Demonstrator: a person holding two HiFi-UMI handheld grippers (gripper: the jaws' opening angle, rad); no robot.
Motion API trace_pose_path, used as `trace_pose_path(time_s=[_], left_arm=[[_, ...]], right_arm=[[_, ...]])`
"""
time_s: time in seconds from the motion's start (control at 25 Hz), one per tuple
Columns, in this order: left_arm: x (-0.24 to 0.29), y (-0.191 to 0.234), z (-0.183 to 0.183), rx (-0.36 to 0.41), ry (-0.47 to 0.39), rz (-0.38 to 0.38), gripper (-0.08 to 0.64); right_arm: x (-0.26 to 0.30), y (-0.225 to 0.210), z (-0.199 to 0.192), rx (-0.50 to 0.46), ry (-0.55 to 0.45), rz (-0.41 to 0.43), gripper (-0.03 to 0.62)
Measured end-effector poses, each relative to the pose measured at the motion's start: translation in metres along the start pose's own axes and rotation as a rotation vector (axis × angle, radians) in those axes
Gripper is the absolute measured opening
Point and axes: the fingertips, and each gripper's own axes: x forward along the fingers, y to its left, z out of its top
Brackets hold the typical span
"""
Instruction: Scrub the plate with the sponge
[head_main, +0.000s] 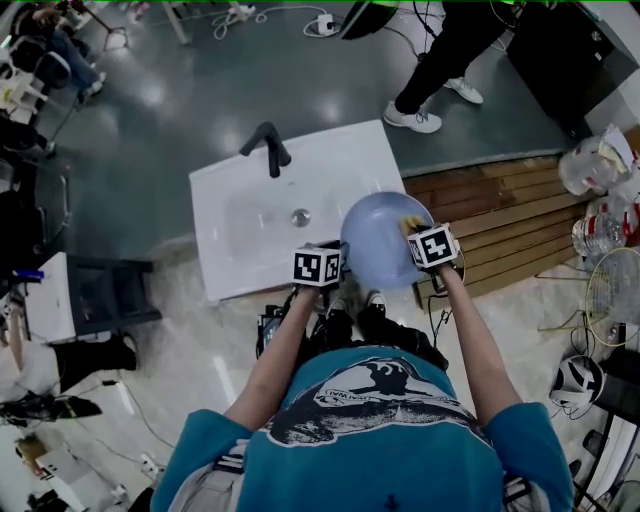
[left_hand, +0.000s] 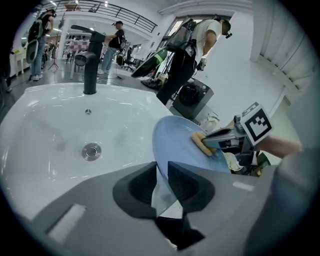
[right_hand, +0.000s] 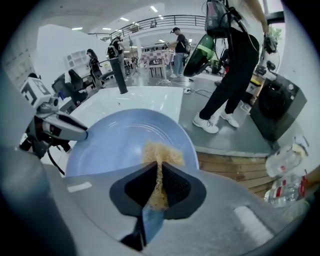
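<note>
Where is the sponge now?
Pinched in the right gripper, the sponge presses on the blue plate, at the right edge of the sink in the head view.

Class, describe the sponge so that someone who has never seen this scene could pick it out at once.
Find the white sink with the black tap; by its right edge a pale blue plate is held tilted. Pressed against the plate's face is the sponge, pinched in the right gripper. It is the only yellowish, rough-textured thing there, against smooth blue and white.

No readable text (shirt print (head_main: 372, 398) illegible)
</note>
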Motion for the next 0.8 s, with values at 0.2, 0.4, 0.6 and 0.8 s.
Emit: trace_pose_path(time_s=[0.2,0.4,0.6,0.8], left_arm=[[-0.001,-0.003,0.002,-0.011,-0.016,-0.002,0.087],[-0.001,-0.002,0.001,-0.047,-0.032,-0.008,0.087],[-0.002,0.000,-0.001,-0.101,-0.051,-0.002,0.082],[-0.003,0.006,0.000,-0.140,-0.059,0.018,0.072]], right_arm=[[0.013,-0.005,0.028,-0.042,-0.015,-0.051,0.031],[0.024,0.011,0.039,-0.066,0.017,-0.065,0.031],[0.034,0.065,0.042,-0.064,0.020,0.088,0.031],[0.031,0.103,0.043,-0.151,-0.034,0.157,0.031]])
